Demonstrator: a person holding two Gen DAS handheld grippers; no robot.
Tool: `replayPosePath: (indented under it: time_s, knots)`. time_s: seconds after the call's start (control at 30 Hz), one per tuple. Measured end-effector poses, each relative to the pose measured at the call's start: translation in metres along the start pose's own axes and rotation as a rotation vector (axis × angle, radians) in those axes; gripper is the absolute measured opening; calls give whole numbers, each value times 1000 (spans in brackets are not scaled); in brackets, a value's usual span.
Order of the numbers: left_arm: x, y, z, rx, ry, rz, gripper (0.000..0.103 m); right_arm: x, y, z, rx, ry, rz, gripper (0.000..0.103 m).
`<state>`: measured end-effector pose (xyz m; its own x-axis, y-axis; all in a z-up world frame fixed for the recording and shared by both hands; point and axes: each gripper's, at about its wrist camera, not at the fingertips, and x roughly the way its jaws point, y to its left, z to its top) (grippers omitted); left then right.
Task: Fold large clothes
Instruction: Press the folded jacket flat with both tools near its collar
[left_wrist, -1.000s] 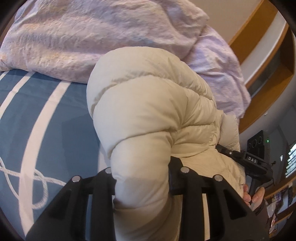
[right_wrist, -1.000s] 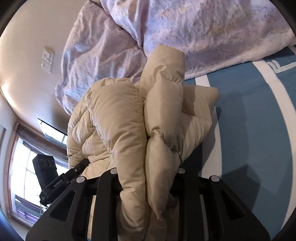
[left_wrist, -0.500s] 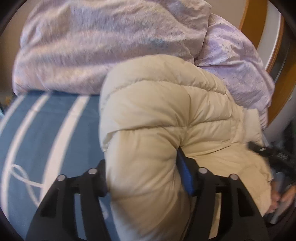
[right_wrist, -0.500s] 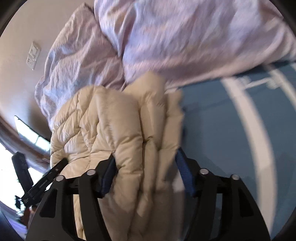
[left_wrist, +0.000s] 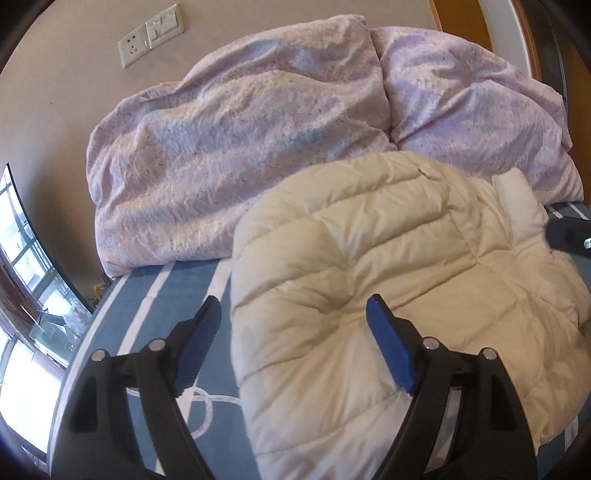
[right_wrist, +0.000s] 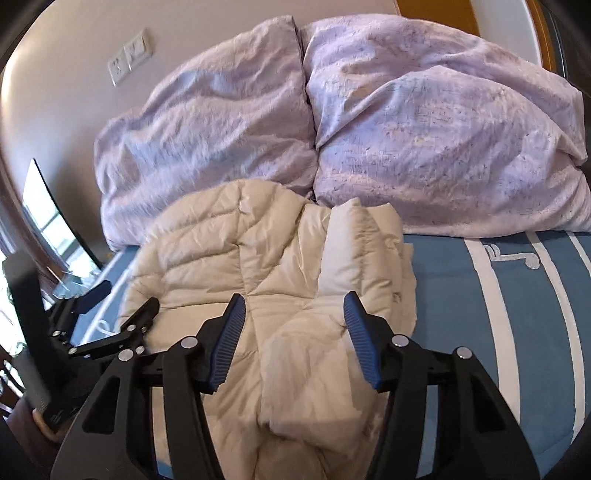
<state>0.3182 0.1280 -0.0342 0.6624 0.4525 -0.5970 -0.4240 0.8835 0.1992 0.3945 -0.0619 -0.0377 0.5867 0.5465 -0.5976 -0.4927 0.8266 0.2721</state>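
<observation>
The cream quilted puffer jacket (left_wrist: 388, 280) lies bunched on the blue bed cover with white stripes (right_wrist: 517, 332), just in front of the crumpled lilac duvet (left_wrist: 236, 147). The left claw (left_wrist: 295, 347) and the right claw (right_wrist: 295, 339) are both spread wide, straddling the jacket without pinching it.

The jacket (left_wrist: 388, 280) lies on the bed (right_wrist: 480, 332), its far edge touching the duvet (left_wrist: 258, 147) heaped behind it against the wall. The left hand-held gripper (left_wrist: 291, 339) is at the jacket's near left edge, jaws spread apart, one finger over the bed and the other over the jacket. The right hand-held gripper (right_wrist: 295, 332) is spread likewise over the jacket's near right part, and wall sockets (left_wrist: 151, 35) sit above the duvet to the left.
</observation>
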Motion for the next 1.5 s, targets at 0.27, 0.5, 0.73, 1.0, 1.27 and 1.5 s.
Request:
replayPosePath:
  time_s: [0.27, 0.5, 0.73, 1.0, 1.27, 1.5]
  knots:
    - [10, -5, -8, -33, 18, -60, 81, 26, -11, -15, -13, 28, -110, 51]
    - [18, -14, -10, -44, 13, -93, 83, 40, -23, -28, 6, 57, -151, 50]
    - [29, -17, -13, -69, 20, -122, 85, 53, -37, -30, 24, 83, -133, 51]
    - [41, -16, -18, -104, 40, -148, 88, 59, -40, -33, 25, 98, -127, 51]
    - [49, -13, -19, -125, 69, -164, 91, 61, -41, -36, 32, 97, -121, 51]
    - [56, -9, -19, -156, 99, -185, 94, 64, -42, -35, 38, 97, -114, 51]
